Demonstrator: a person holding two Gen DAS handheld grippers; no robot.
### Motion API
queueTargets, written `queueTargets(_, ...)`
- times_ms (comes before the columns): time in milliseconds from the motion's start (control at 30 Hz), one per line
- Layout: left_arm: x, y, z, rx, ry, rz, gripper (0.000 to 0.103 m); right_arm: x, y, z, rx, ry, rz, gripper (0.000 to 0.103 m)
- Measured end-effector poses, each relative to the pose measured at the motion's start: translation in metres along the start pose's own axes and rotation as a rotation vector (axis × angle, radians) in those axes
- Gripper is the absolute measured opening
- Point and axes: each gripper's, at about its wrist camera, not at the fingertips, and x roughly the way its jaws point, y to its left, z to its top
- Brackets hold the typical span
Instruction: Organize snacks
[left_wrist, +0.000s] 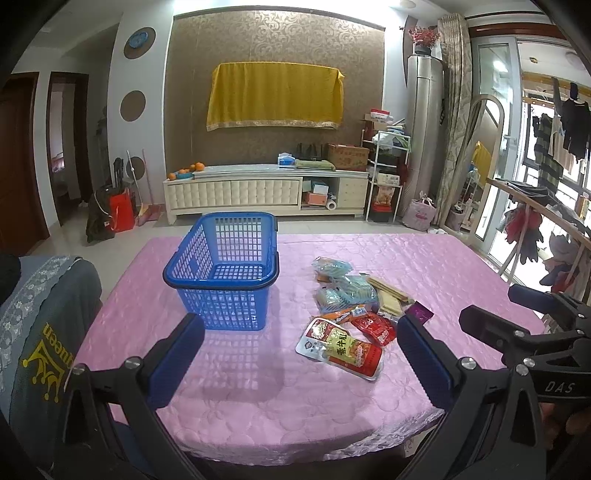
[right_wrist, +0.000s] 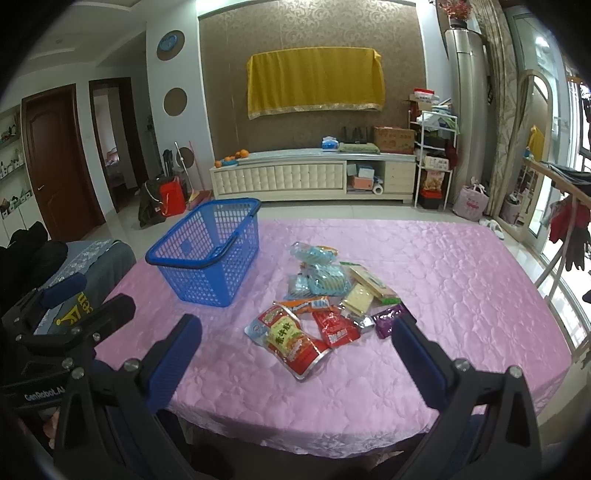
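Left wrist view: your left gripper (left_wrist: 301, 341) hung jaws spread, empty, over the table (left_wrist: 461, 266); basket (left_wrist: 225, 273) sat ahead, empty, snacks (left_wrist: 354, 306) heaped just right of it. Right wrist view: your right gripper (right_wrist: 297, 339) was spread too, empty, facing the red pouch (right_wrist: 291, 338). Pouches looked light, soft, slippery; pinch a flat sealed edge.

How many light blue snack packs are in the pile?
3, stacked at the pile's far end beside the blue basket: farthest, middle, nearest-left. More may lie underneath.
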Motion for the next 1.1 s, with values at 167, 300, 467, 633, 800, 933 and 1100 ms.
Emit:
queueTargets(167,0.0001,-0.0007,0.0002,0.0,0.0,0.0,0.103,0.0,0.0,0.0001,-0.001,0.0,-0.001,0.103)
queueTargets(300,0.0031,-0.0018,-0.0011,0.002,0.009,0.002,0.103,0.0007,-0.0014,-0.0014,0.001,0.006,0.001,0.103)
queueTargets(467,0.0033,-0.0025,-0.0002,0.001,0.011,0.001,0.103,0.0017,-0.0027,-0.0028,0.006,0.015,0.006,0.103)
queueTargets(633,0.004,-0.0011,-0.0005,-0.005,0.015,-0.002,0.103,0.0018,-0.0036,-0.0031,0.007,0.016,0.007,0.103)
queueTargets(800,0.005,-0.0003,-0.003,-0.007,0.019,0.003,0.103,0.0035,-0.0044,-0.0038,0.005,0.027,0.012,0.103)
queueTargets(933,0.0045,-0.0002,-0.0026,-0.011,0.024,0.001,0.103,0.005,-0.0037,-0.0039,0.004,0.031,0.016,0.103)
queueTargets(1100,0.0049,0.0005,-0.0036,-0.014,0.026,0.0,0.103,0.0055,-0.0038,-0.0042,-0.001,0.037,0.02,0.103)
